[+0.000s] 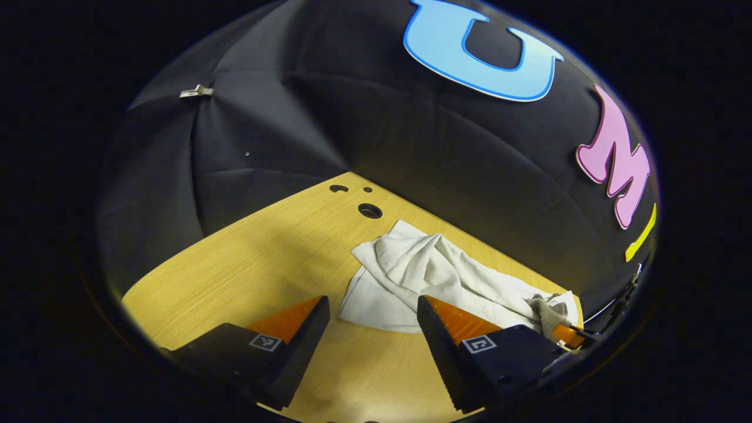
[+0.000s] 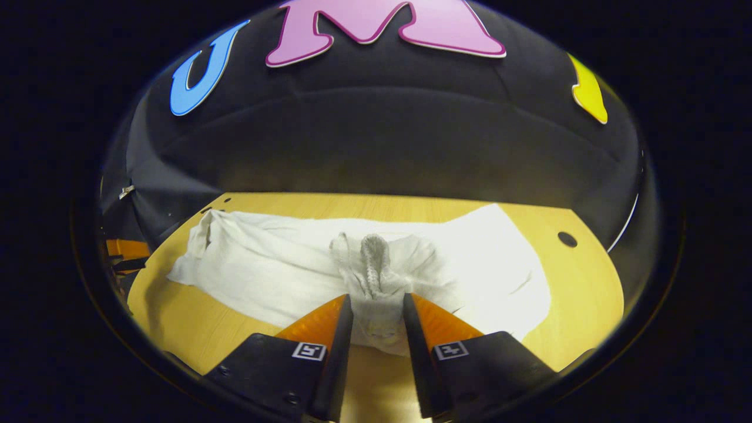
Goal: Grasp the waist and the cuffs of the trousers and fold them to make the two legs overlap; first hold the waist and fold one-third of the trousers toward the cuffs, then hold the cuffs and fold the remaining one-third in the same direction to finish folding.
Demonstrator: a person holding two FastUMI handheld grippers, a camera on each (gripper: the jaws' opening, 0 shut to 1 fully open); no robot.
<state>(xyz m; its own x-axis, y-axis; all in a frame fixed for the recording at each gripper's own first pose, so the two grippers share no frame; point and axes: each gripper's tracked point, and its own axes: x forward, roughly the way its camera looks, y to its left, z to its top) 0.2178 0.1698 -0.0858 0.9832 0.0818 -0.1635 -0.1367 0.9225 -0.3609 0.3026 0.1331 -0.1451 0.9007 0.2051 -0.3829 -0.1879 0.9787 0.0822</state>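
White trousers (image 1: 423, 270) lie crumpled on the wooden table (image 1: 247, 258), running from its middle off to the right. My left gripper (image 1: 372, 302) is open, its fingers standing just short of the near cloth edge with nothing between them. In the right gripper view the trousers (image 2: 282, 264) spread across the table (image 2: 581, 294), and a ribbed, bunched end (image 2: 375, 252) rises between my fingers. My right gripper (image 2: 378, 302) is shut on that bunch. The right gripper (image 1: 567, 335) also appears at the far right of the left gripper view, where the cloth gathers.
Round holes pierce the tabletop near its back edge (image 1: 370, 210) and at the right (image 2: 567, 239). Black cloth walls close the booth behind the table, with a small metal clip (image 1: 197, 91) on one. Bare wood lies to the left of the trousers (image 1: 223, 282).
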